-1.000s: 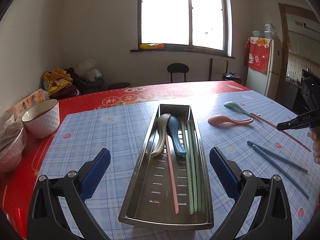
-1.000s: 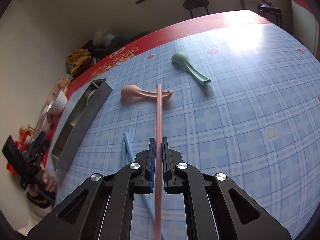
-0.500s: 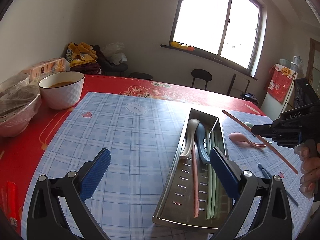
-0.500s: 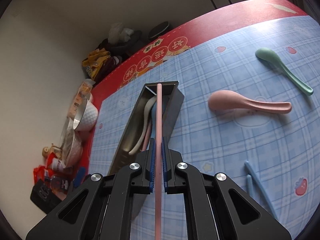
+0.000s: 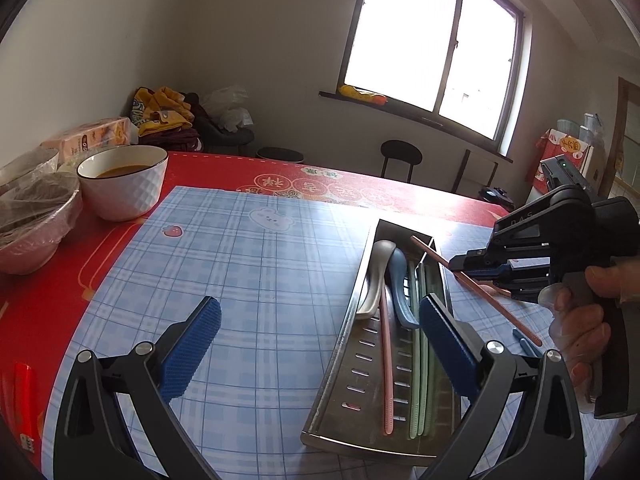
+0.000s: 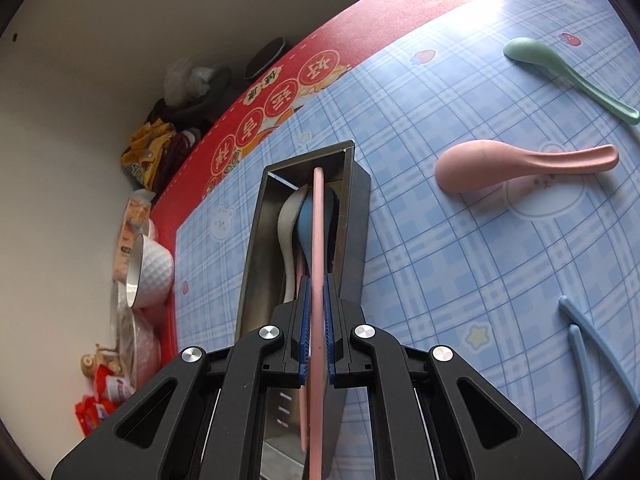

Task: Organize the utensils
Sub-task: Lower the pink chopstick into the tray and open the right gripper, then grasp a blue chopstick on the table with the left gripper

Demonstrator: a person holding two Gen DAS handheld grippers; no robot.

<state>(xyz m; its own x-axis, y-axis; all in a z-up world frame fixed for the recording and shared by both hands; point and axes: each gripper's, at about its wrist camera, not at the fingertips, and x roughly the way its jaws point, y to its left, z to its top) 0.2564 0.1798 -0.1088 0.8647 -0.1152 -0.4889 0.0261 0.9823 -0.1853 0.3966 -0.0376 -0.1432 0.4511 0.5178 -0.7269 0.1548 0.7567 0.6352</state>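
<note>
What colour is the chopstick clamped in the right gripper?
Pink. The chopstick shows best in the right wrist view, held in the right gripper above the metal tray.

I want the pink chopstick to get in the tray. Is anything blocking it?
Nothing visible does. The right gripper holds the chopstick above the open tray, lined up along it. Spoons lie inside, with room beside them.

I see a bright window (image 5: 436, 44) set in a plain pale wall (image 5: 200, 32), with a round black stool (image 5: 401, 157) below it. Clothes (image 5: 168, 116) pile in the corner beyond the red-edged worktop (image 5: 224, 168).
</note>
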